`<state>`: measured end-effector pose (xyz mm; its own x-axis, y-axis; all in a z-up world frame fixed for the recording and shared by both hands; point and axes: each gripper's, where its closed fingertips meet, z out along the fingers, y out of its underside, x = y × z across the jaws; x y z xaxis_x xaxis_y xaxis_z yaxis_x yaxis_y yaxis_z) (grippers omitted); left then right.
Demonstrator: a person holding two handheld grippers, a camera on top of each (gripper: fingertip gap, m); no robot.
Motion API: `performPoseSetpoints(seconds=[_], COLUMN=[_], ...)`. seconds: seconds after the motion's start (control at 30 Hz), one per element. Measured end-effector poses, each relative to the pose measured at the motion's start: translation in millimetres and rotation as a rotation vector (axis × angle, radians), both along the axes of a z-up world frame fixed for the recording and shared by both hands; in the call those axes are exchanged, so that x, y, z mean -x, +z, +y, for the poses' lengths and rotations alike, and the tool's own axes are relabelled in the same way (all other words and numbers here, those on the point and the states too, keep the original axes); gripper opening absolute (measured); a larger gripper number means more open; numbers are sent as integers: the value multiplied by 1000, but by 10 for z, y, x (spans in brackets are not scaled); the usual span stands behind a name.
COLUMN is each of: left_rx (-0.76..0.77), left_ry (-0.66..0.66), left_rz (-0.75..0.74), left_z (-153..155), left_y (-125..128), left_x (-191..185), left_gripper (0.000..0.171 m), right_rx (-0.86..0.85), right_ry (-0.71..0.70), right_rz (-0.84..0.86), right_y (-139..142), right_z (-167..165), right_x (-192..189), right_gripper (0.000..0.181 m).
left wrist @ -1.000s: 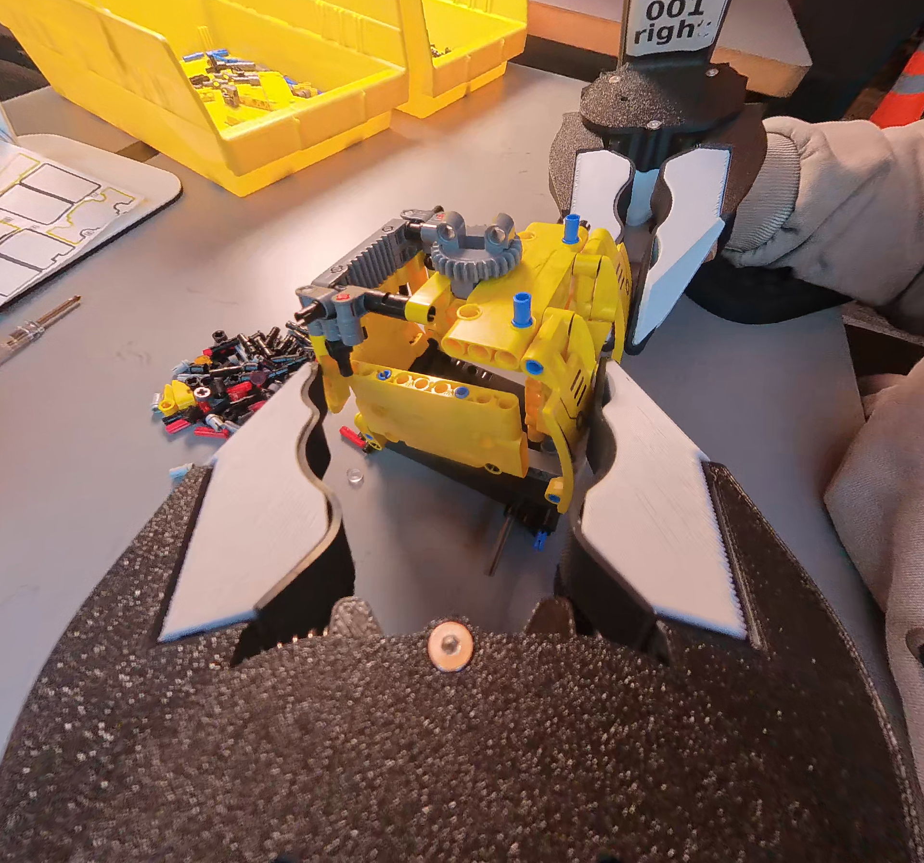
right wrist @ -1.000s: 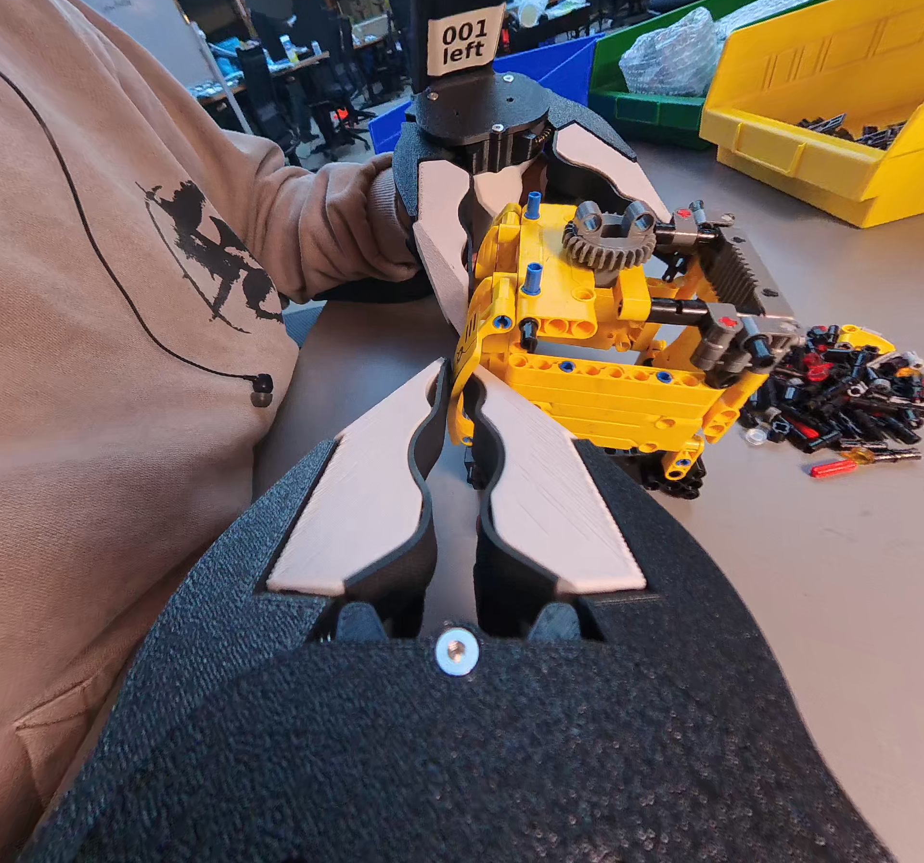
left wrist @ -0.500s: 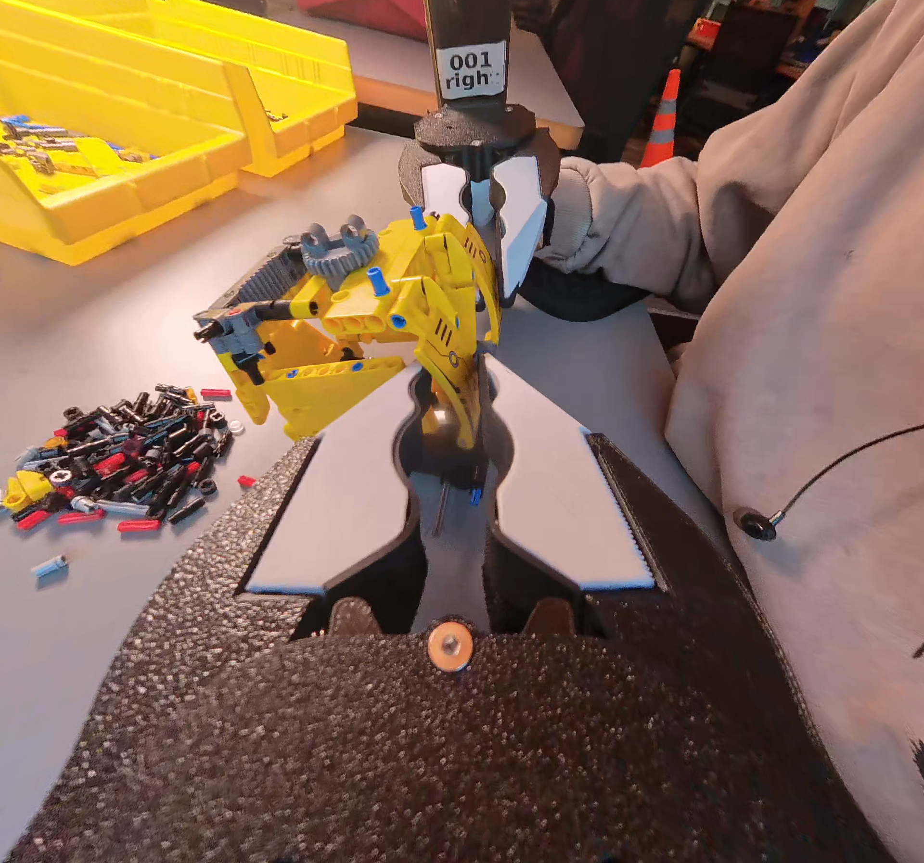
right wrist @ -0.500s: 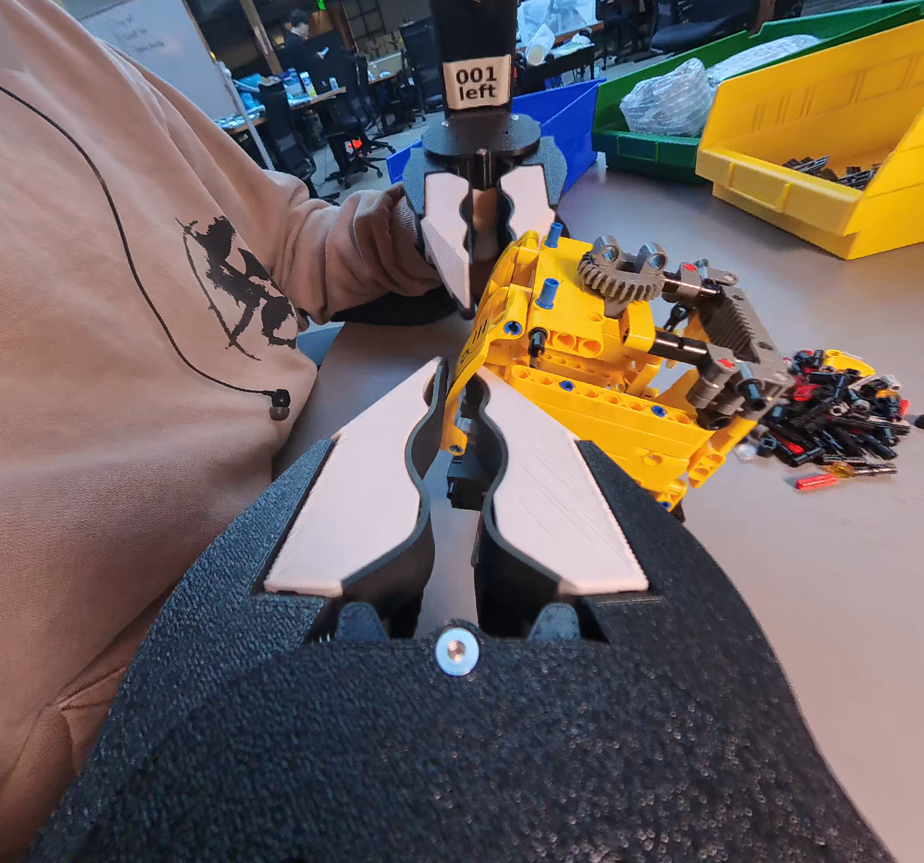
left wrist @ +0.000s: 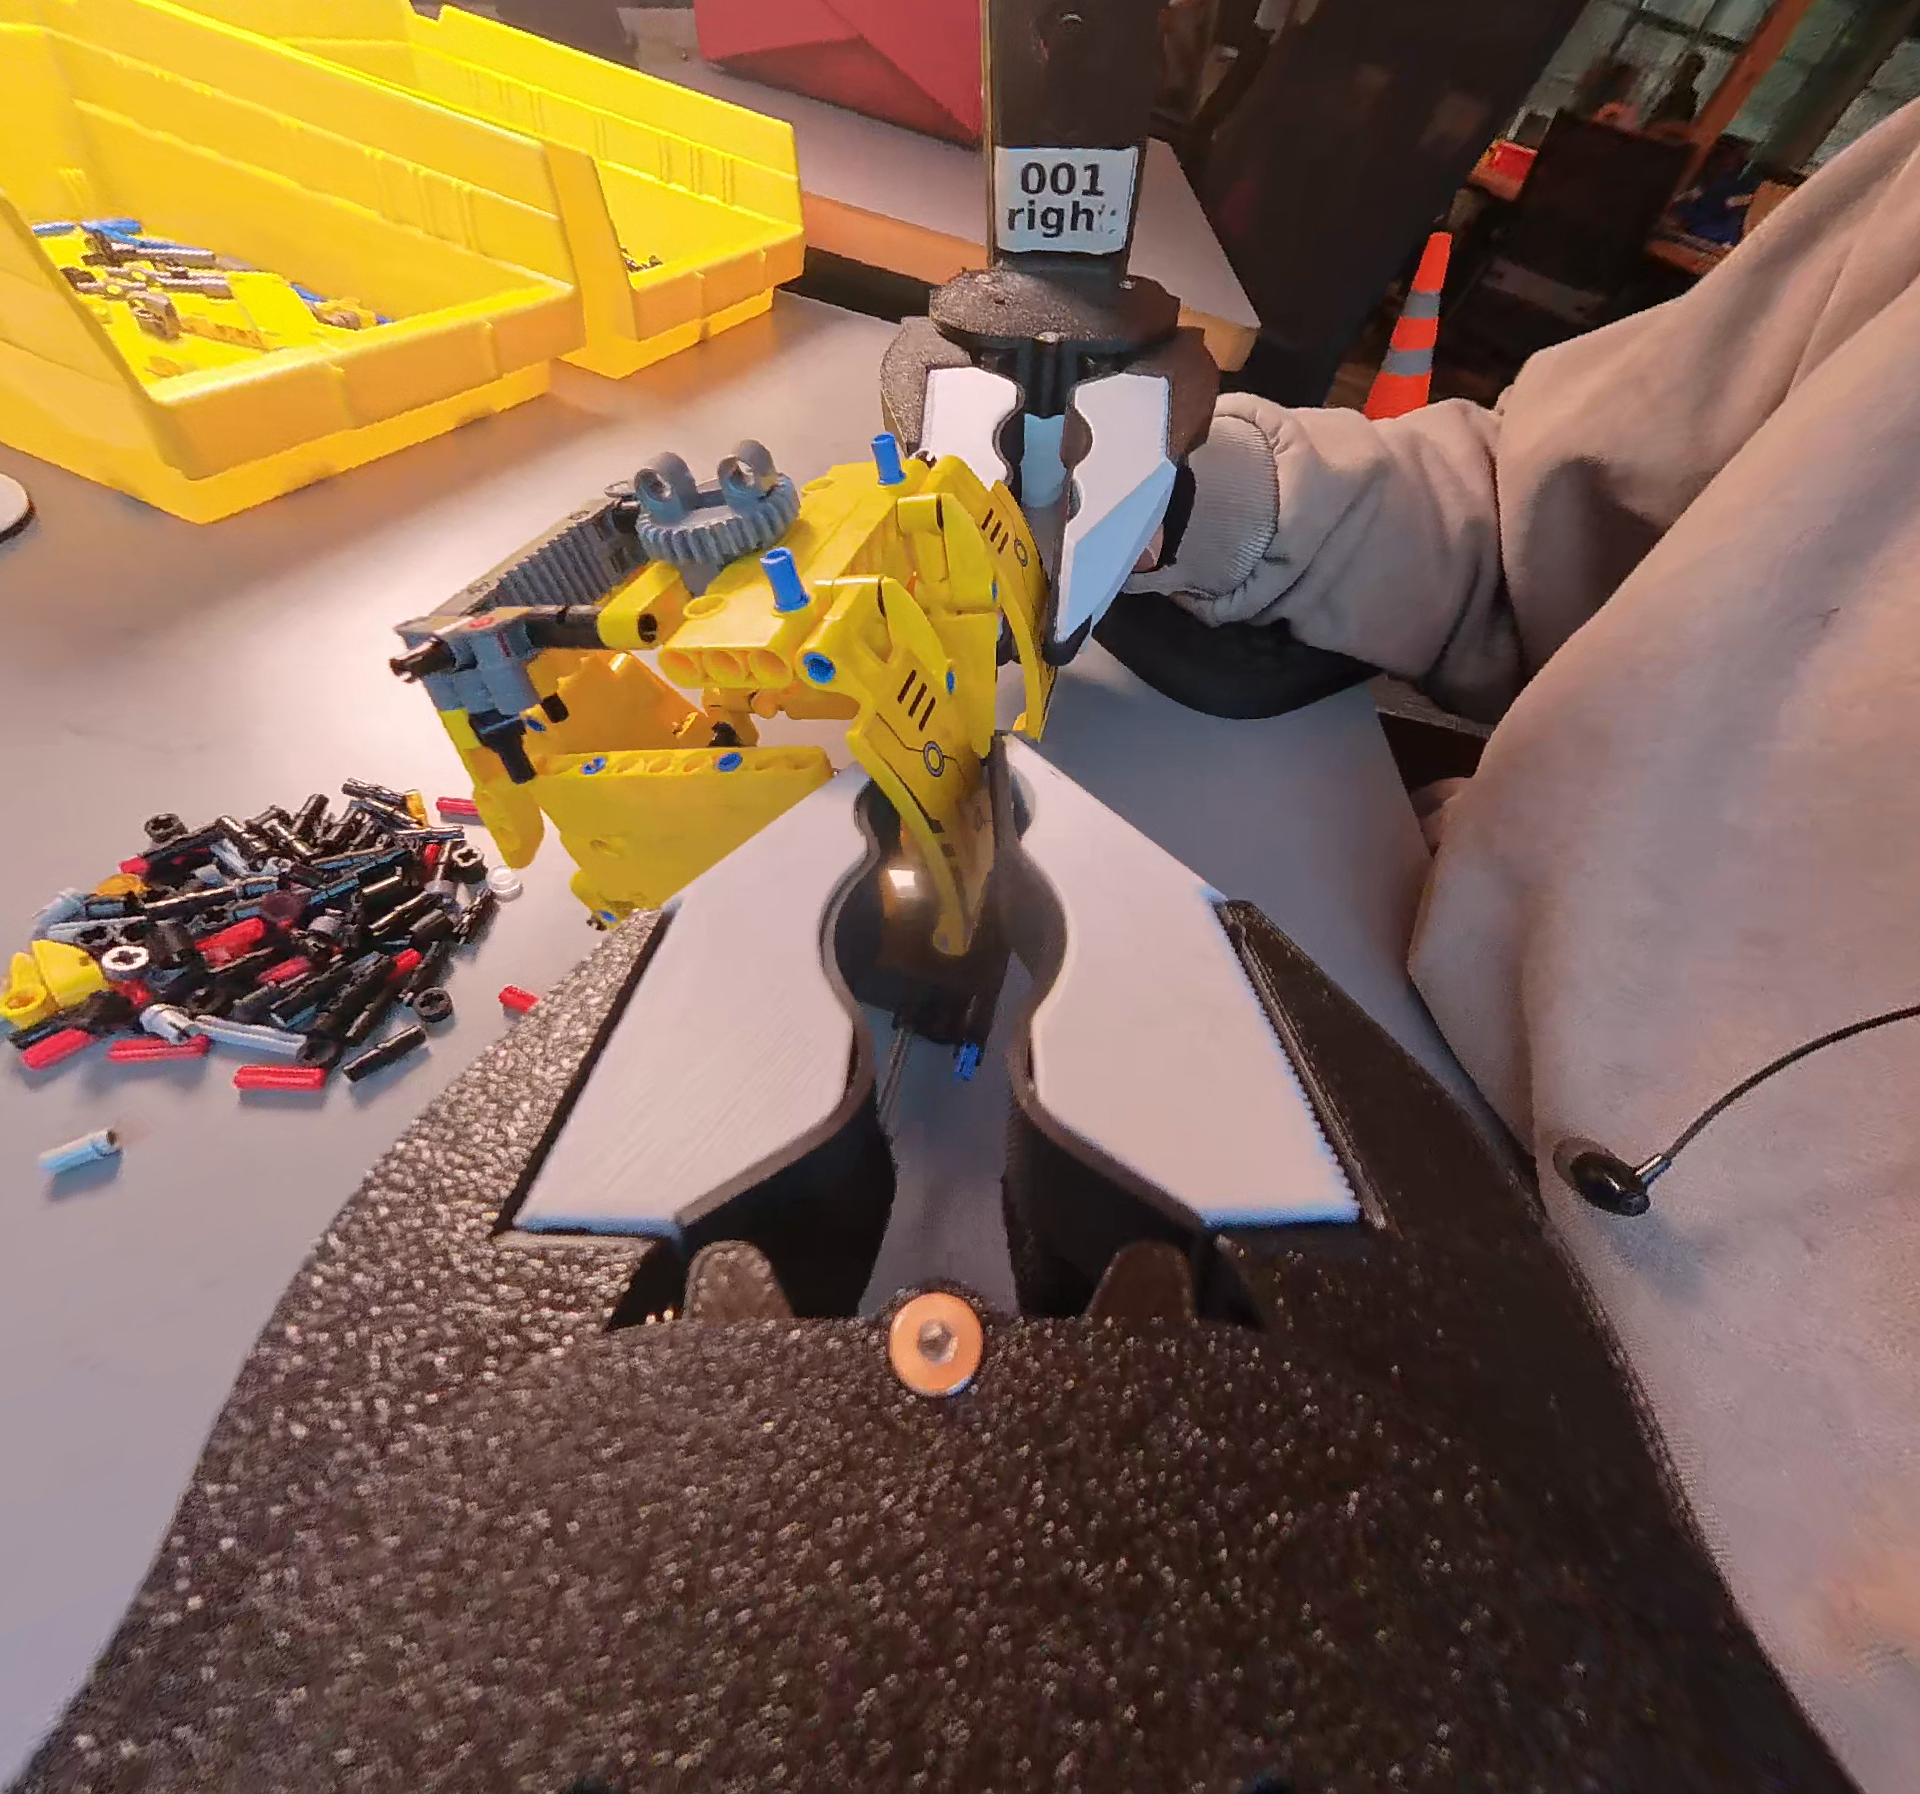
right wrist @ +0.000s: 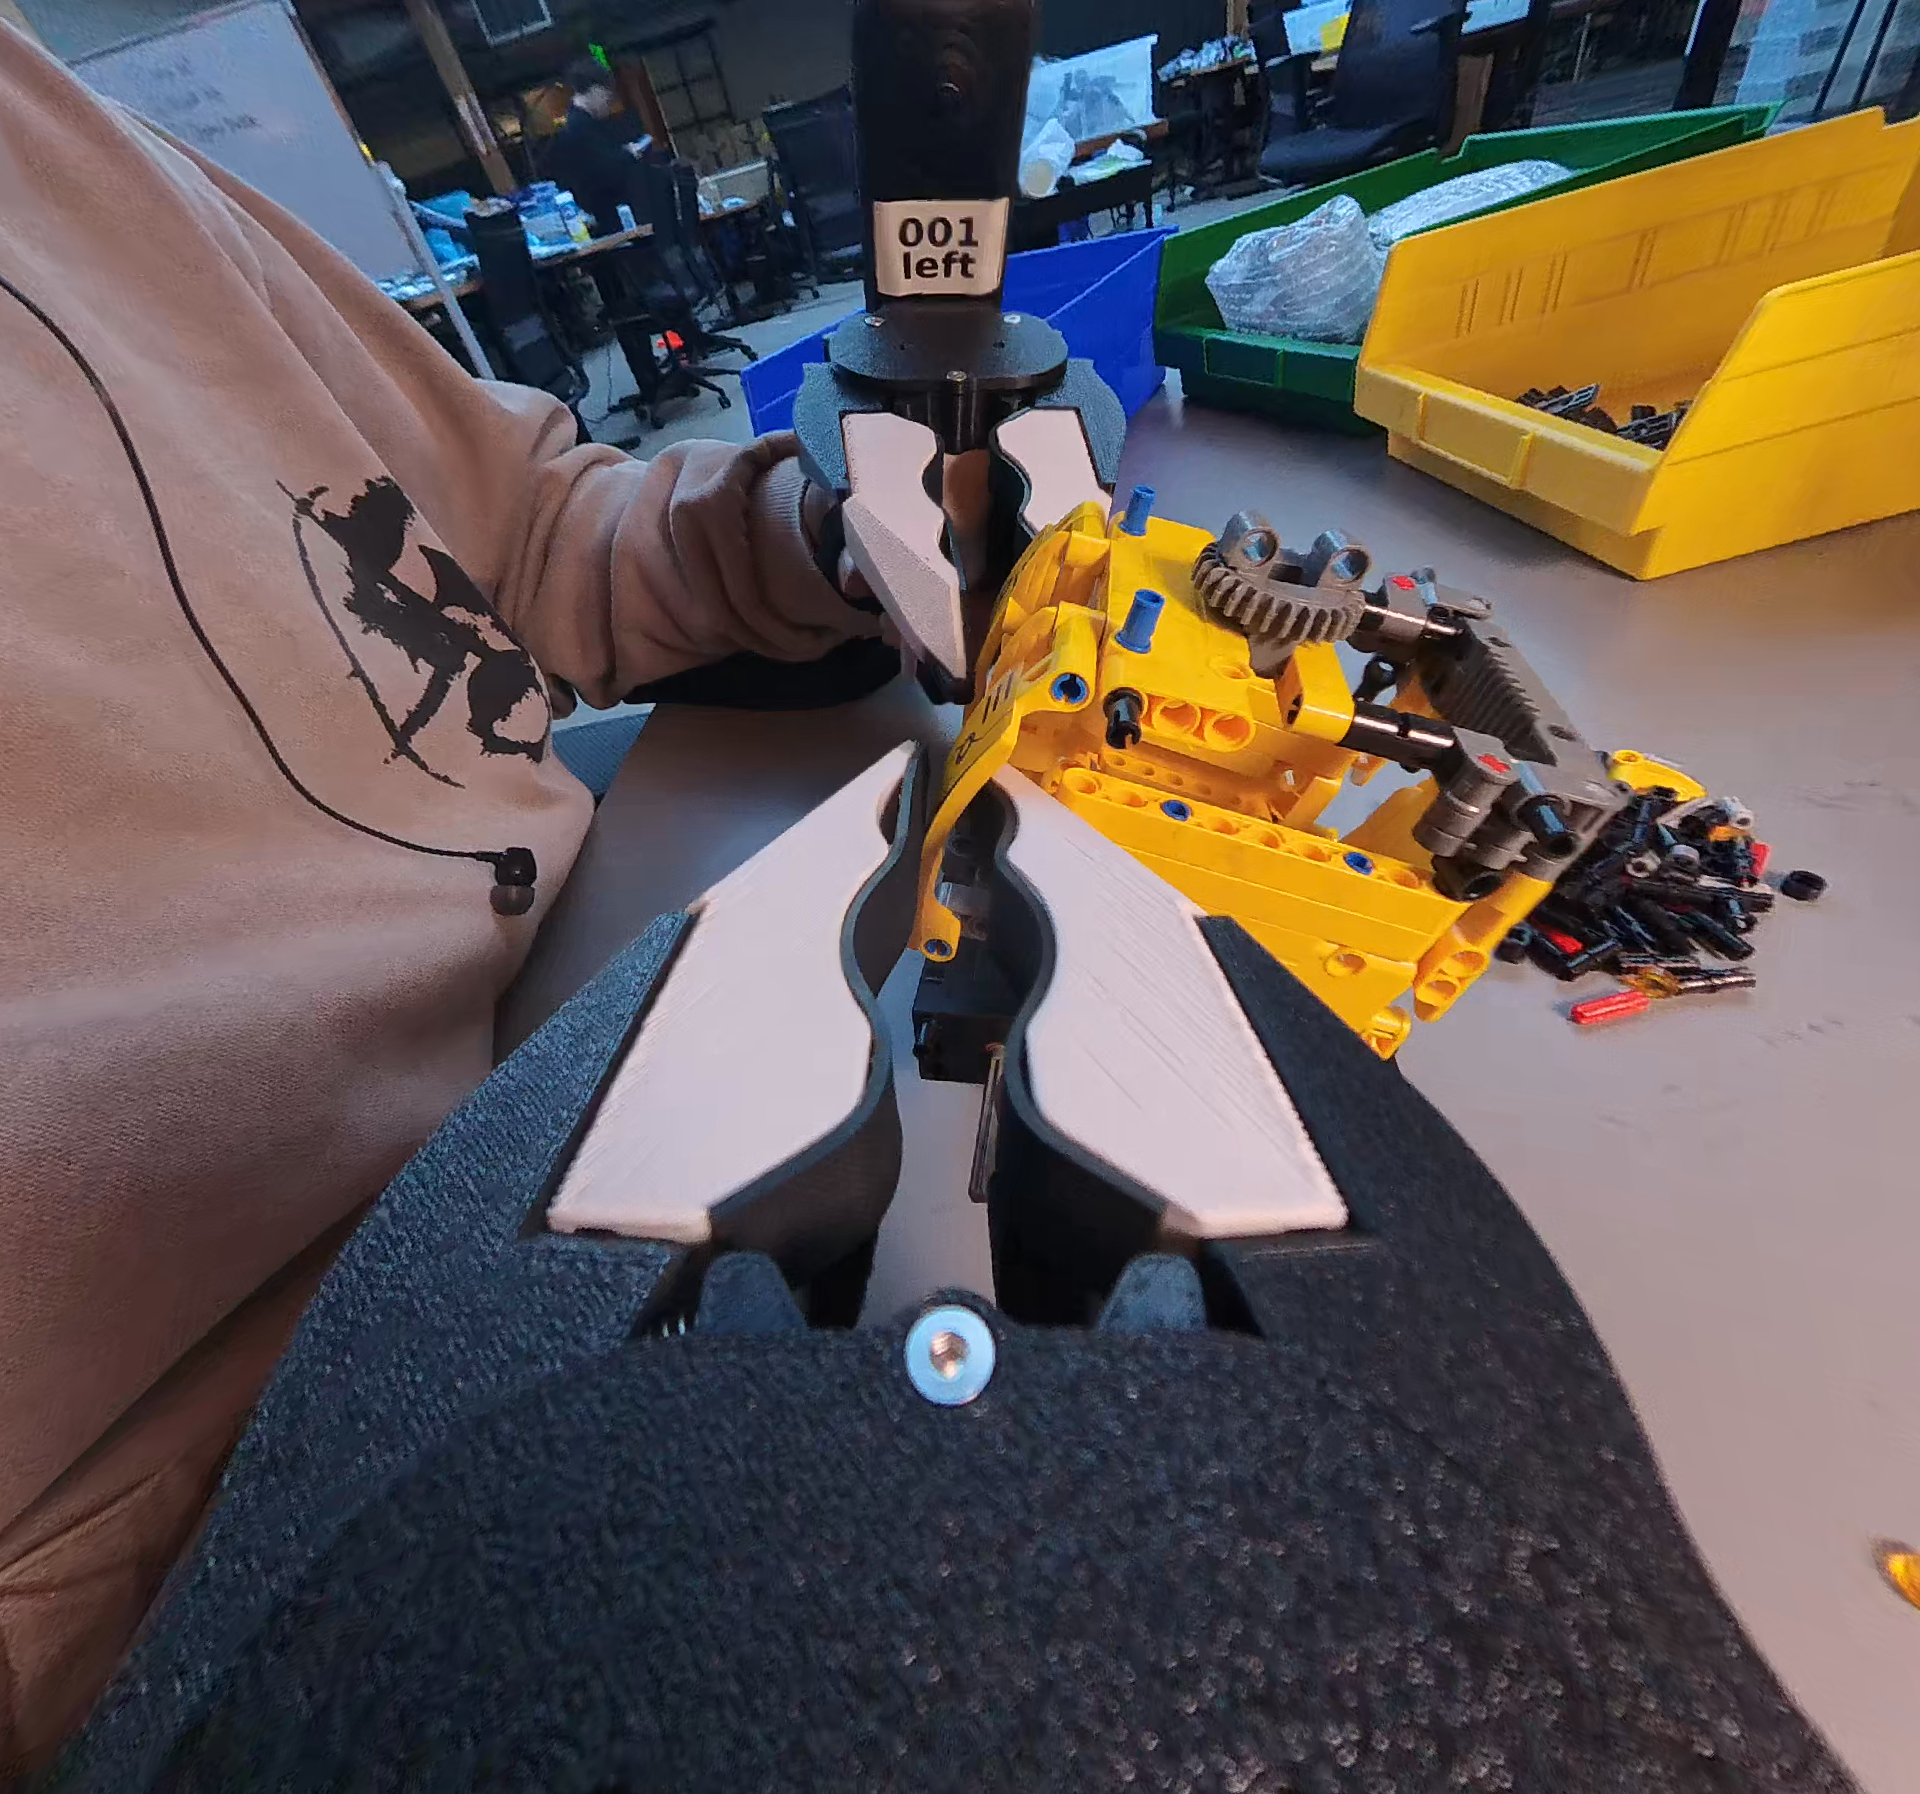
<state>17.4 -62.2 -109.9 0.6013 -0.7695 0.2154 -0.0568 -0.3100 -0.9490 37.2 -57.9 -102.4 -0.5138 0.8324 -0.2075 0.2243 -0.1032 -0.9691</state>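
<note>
Both tools are gripping one yellow brick-built model (left wrist: 790,664) above the grey bench (left wrist: 208,601). The left tool (left wrist: 940,814) is pinching its near curved panel; the right tool (right wrist: 961,788) is pinching the opposite curved panel, both narrow.

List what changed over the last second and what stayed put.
The left gripper, open around the yellow brick-built model a second ago, has shut on its curved yellow end panel. The right gripper stays clamped on the same end; the loose pin pile is unmoved.

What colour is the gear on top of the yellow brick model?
Grey gear; right wrist view shows it best.
</note>
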Motion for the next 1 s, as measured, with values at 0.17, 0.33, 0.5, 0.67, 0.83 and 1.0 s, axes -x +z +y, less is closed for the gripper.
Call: performPoseSetpoints(seconds=[0.17,0.33,0.5,0.67,0.83,1.0], left_rx=[-9,66,67,58,36,49], left_ry=[23,-25,-56,16,-7,-15], left_rz=[-42,-141,-135,-174,-168,-198], left_z=[45,18,-30,21,-39,-74], left_y=[17,68,102,147,176,226], left_x=[-4,30,53,320,426,509], left_gripper=[20,4,1,1,2,2], right_rx=[-7,-16,-12,9,28,40], right_ry=[-15,-16,-25,-36,-14,21], right_rz=[19,31,34,46,40,-2], right_y=[4,16,13,3,-7,-90], right_z=[32,12,39,182,283,256], right_x=[6,27,62,-24,-192,-193], right_gripper=[5,4,2,1,2,2])
